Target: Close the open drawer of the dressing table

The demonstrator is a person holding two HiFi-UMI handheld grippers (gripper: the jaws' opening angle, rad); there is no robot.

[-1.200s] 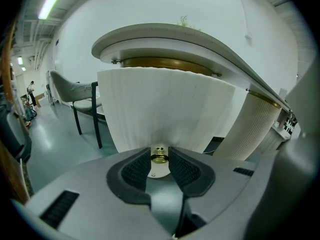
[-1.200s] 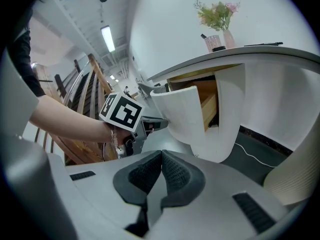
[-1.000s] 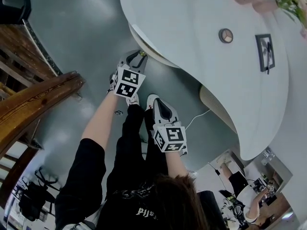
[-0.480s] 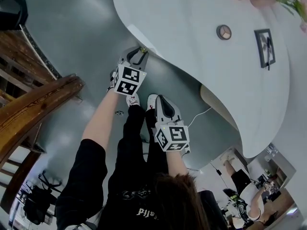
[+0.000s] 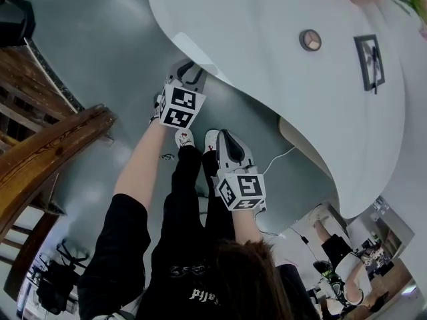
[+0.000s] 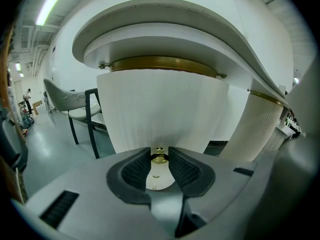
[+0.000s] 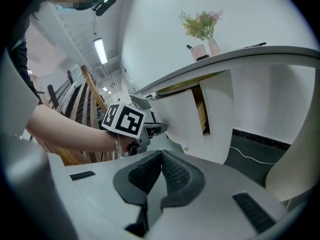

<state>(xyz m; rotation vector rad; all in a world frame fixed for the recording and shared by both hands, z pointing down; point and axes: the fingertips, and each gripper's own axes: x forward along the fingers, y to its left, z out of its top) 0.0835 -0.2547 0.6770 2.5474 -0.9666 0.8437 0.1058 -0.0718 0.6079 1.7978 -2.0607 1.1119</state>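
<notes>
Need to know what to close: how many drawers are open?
1: the drawer under the table's left end, knob held by the left gripper. Others may be hidden.

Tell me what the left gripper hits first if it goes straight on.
The left gripper has the brass knob between its jaws, apparently gripped; straight on, it meets the drawer front just behind.
</notes>
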